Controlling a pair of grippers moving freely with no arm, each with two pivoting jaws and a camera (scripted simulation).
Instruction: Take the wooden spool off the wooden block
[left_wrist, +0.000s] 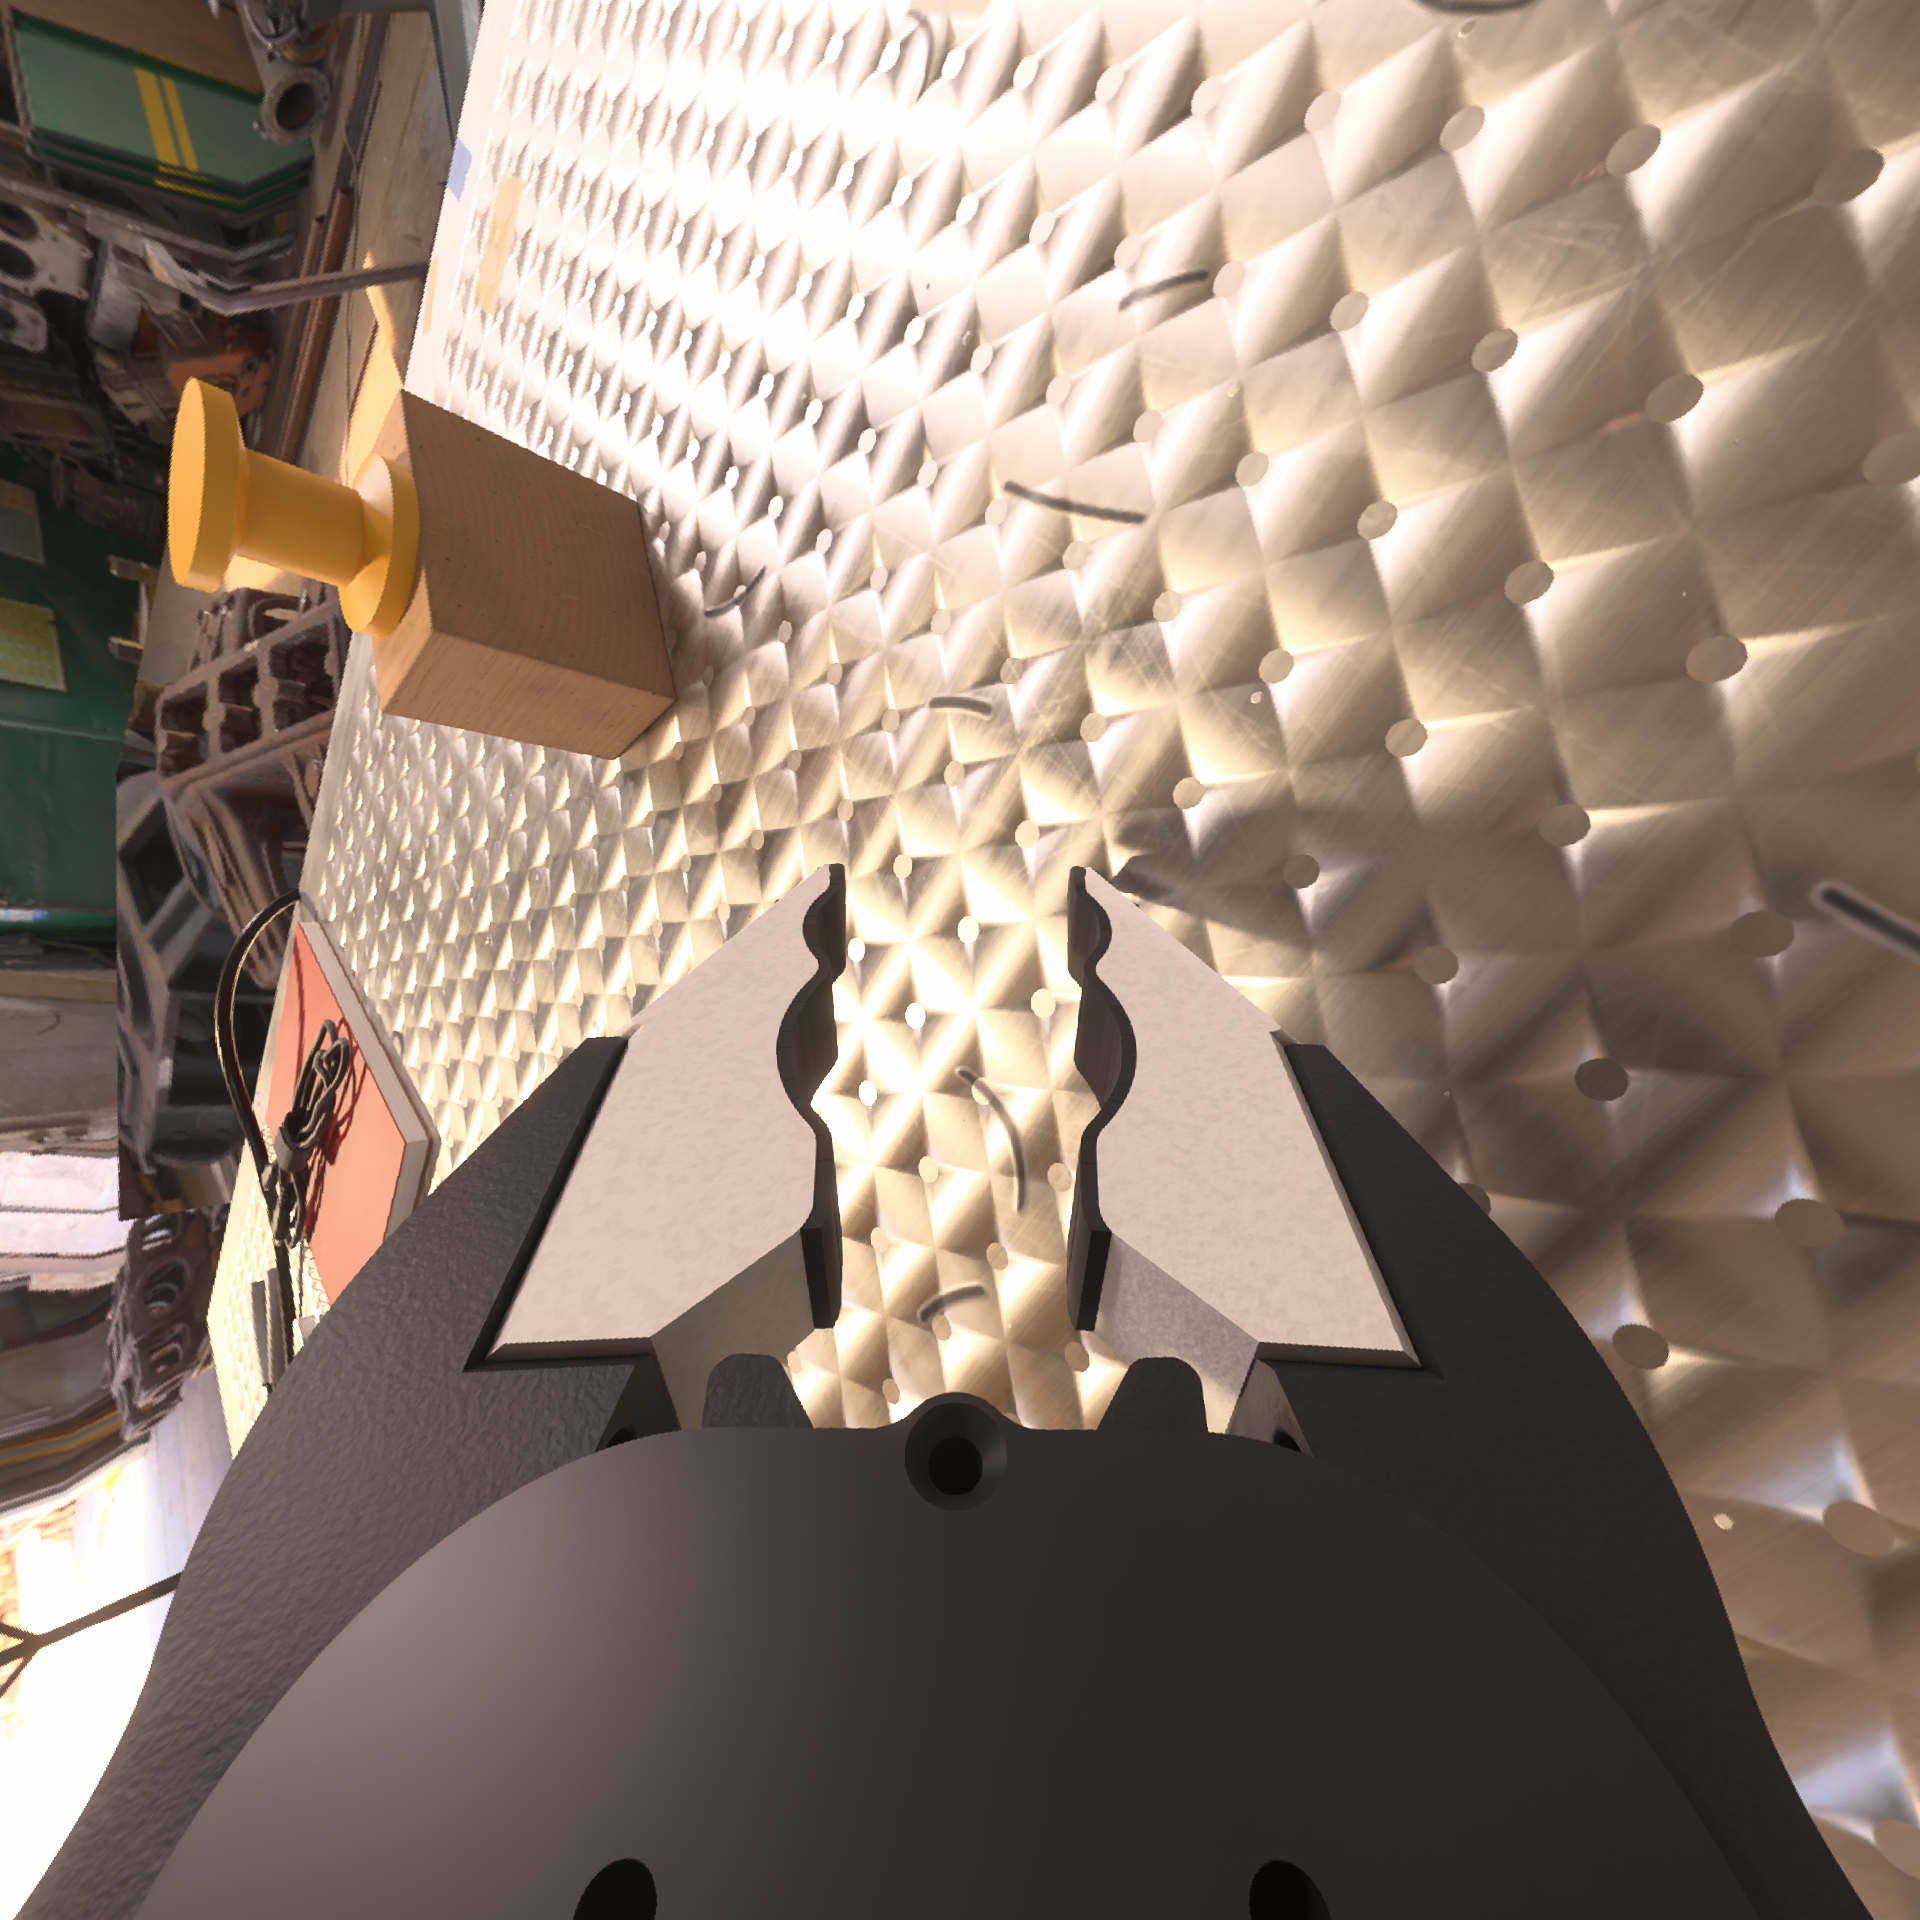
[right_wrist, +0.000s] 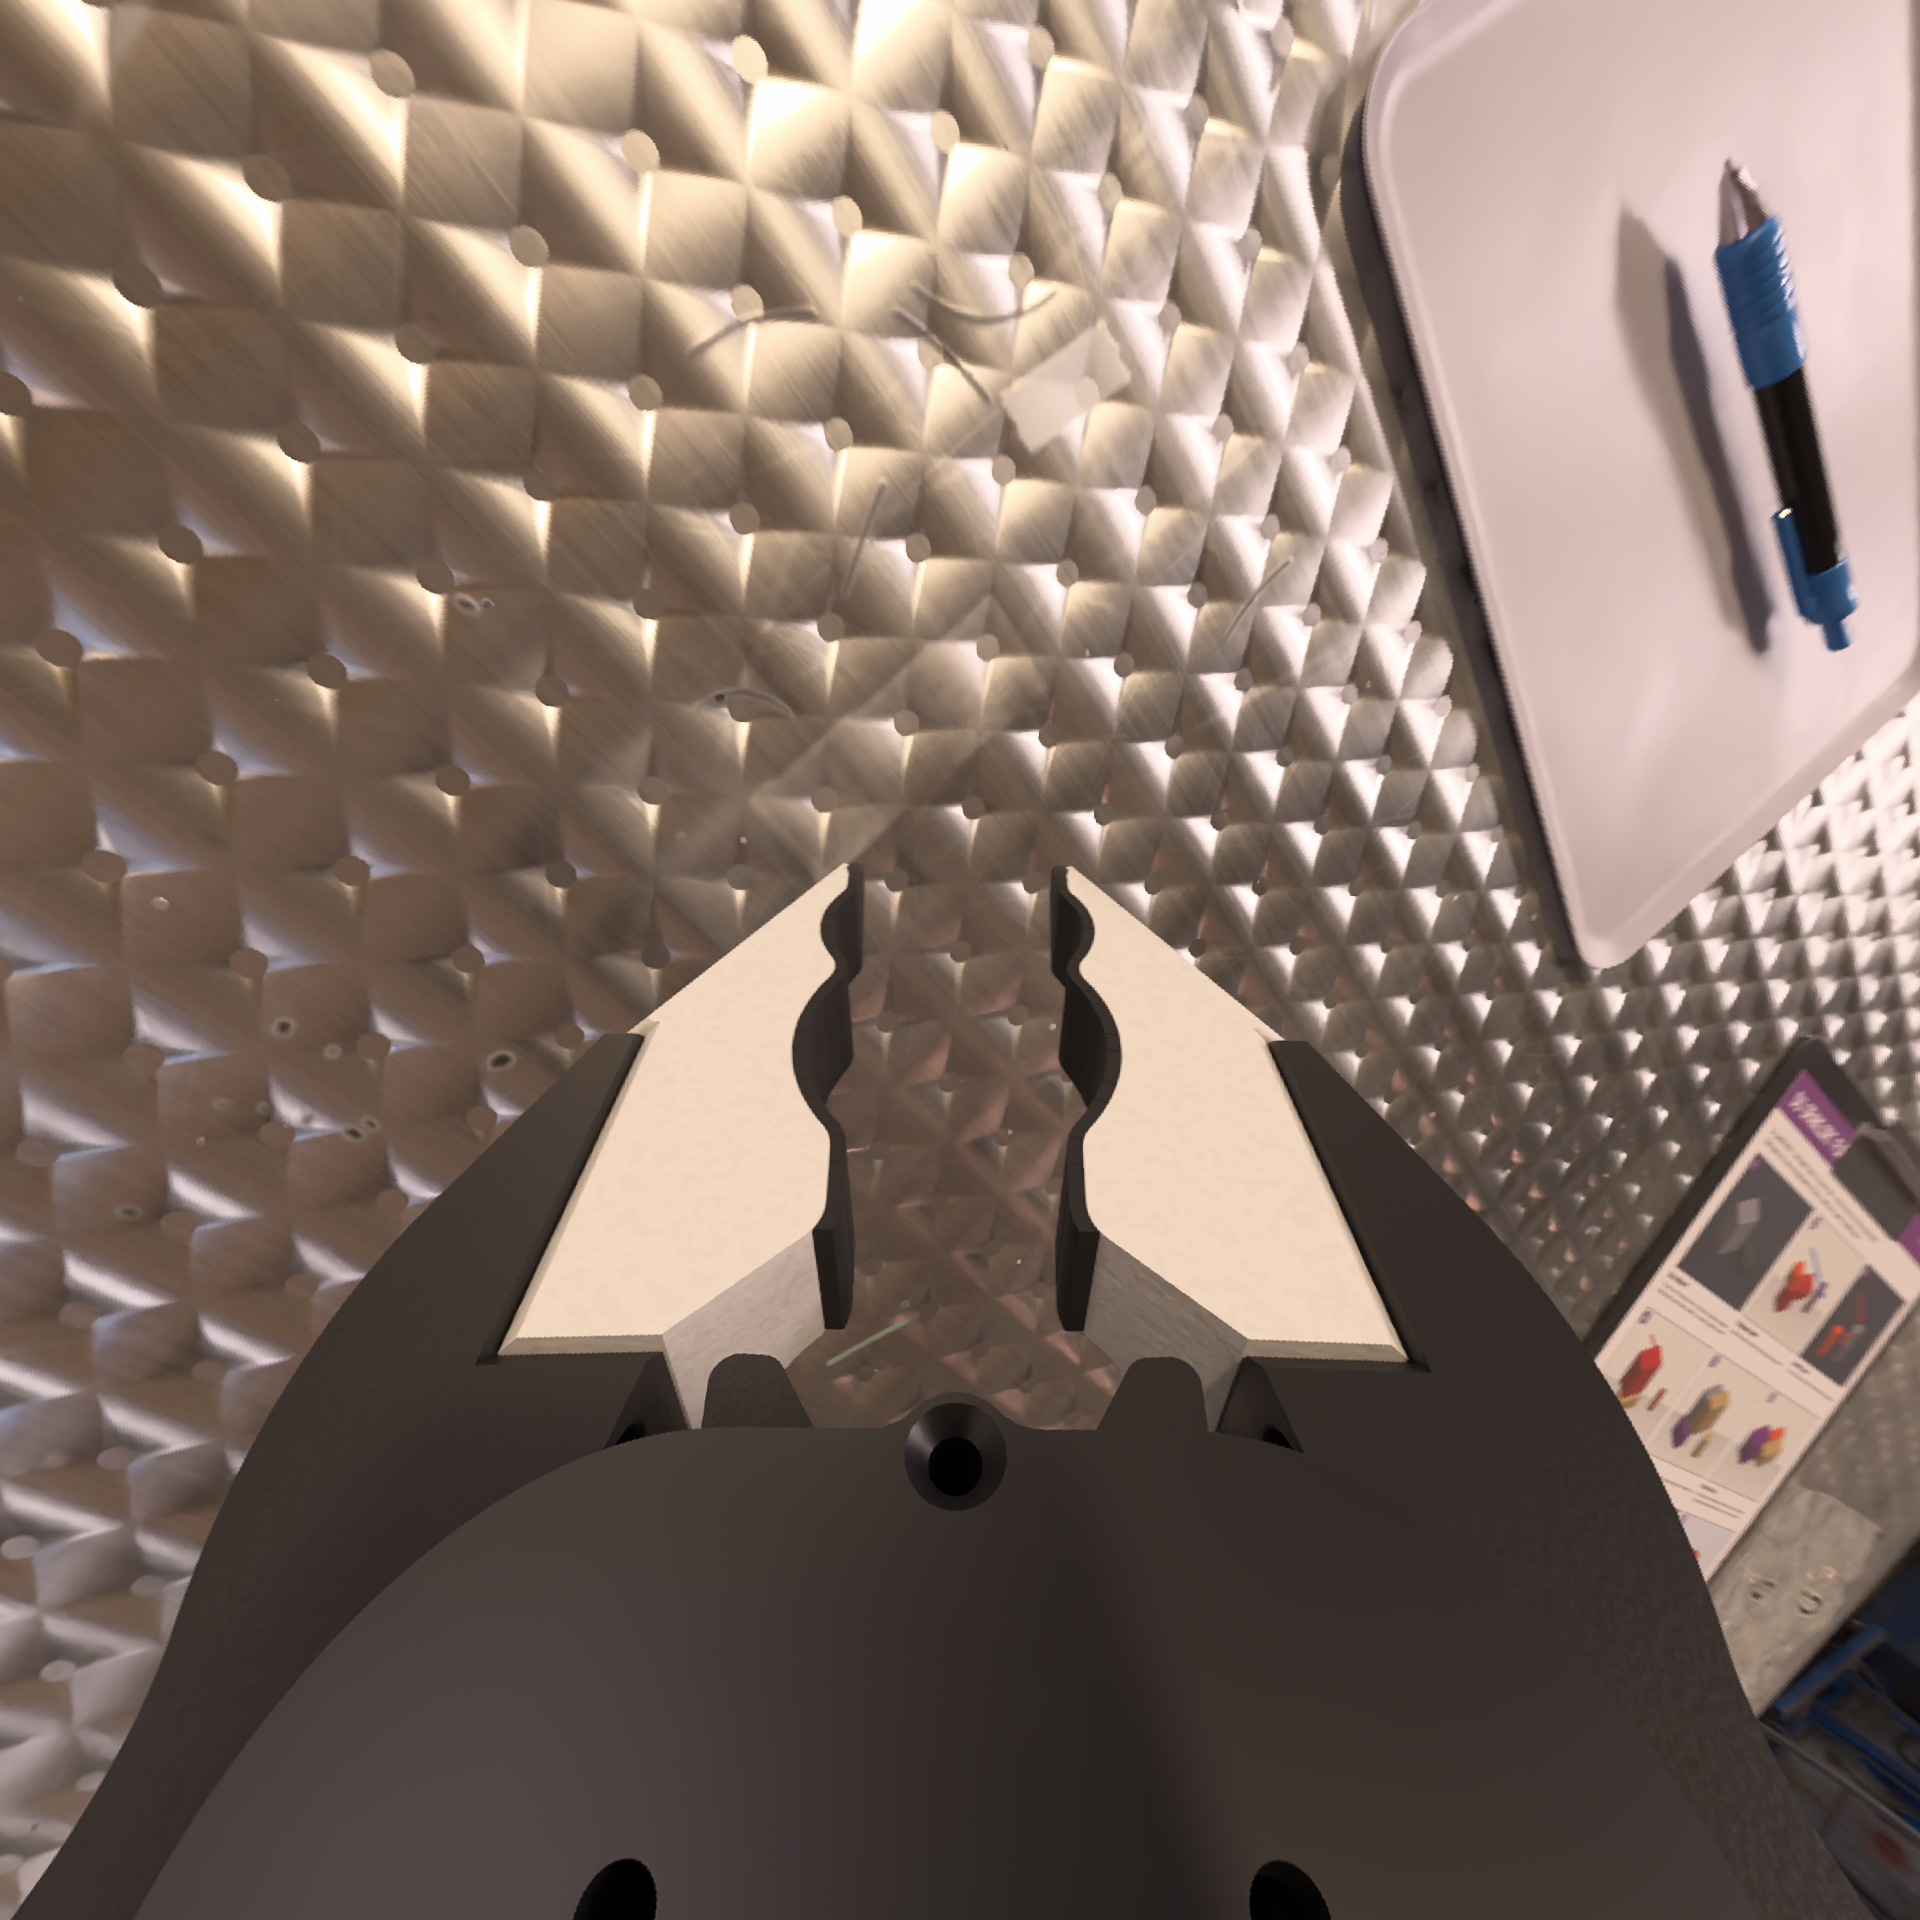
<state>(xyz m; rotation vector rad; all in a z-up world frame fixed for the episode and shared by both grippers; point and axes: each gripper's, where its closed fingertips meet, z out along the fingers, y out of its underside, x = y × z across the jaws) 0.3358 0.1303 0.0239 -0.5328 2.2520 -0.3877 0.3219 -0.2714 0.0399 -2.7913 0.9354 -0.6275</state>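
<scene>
Two grippers are in play, and neither holds anything yet; your left gripper (left_wrist: 956, 883) has its jaws spread with only the patterned metal tabletop (left_wrist: 1351, 623) showing in the gap, and your right gripper (right_wrist: 956, 883) is parted likewise over bare metal. The yellow wooden spool (left_wrist: 286, 509) stands on the top face of the wooden block (left_wrist: 520, 592), one flange resting flat on the wood and the other free at the far end; in the left wrist view the pair sits well off to the upper left of your fingers, near the table's edge, and the whole scene reads sideways because that camera is rolled. Judged from this, the approach has not begun; the spool's narrow waist looks the natural place to pinch, and the left gripper seems the better placed, since the right wrist view shows neither spool nor block. A red-covered board (left_wrist: 353, 1091) with a tangle of dark cable (left_wrist: 312, 1101) lies nearer you along the same edge; on the right side a white tray (right_wrist: 1558, 520) carries a blue and black pen (right_wrist: 1782, 416), and an illustrated sheet (right_wrist: 1756, 1320) is cut off by the frame. Whether the spool is pegged into the block or merely resting you cannot tell; the block's far side and the cluttered background beyond the table are hard to make out.
</scene>
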